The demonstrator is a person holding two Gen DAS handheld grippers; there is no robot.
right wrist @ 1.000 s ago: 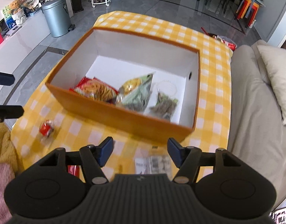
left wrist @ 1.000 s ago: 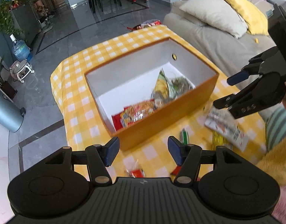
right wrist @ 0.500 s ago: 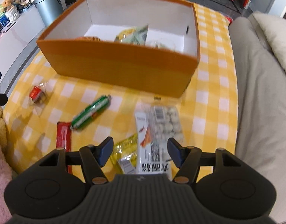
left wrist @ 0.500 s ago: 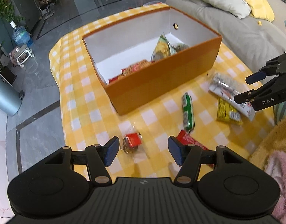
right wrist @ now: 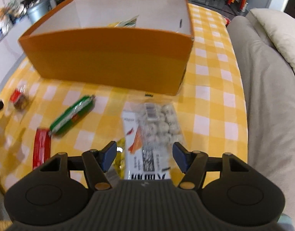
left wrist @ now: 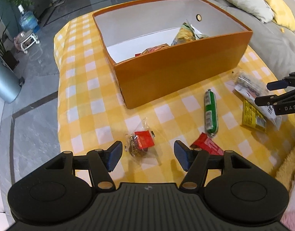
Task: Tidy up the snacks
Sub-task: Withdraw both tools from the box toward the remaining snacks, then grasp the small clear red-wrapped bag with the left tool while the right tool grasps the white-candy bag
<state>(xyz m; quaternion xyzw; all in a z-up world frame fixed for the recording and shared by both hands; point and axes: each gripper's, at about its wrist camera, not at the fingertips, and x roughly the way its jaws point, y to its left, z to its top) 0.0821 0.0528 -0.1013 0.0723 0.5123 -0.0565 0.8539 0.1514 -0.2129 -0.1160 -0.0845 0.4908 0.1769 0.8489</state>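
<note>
You can read only one clear text: the white letters "DAS" on the black plastic finger of the right gripper, at the right edge of the left wrist view. The clear-and-white plastic snack bag carries large black characters and a barcode label (both too blurred to read).

The box stands mid-worktop, packets inside it; before it, toward the near edge, lie the candy, bar and sausage; toward the sofa side lie the nut bag and a sachet just beside it.
</note>
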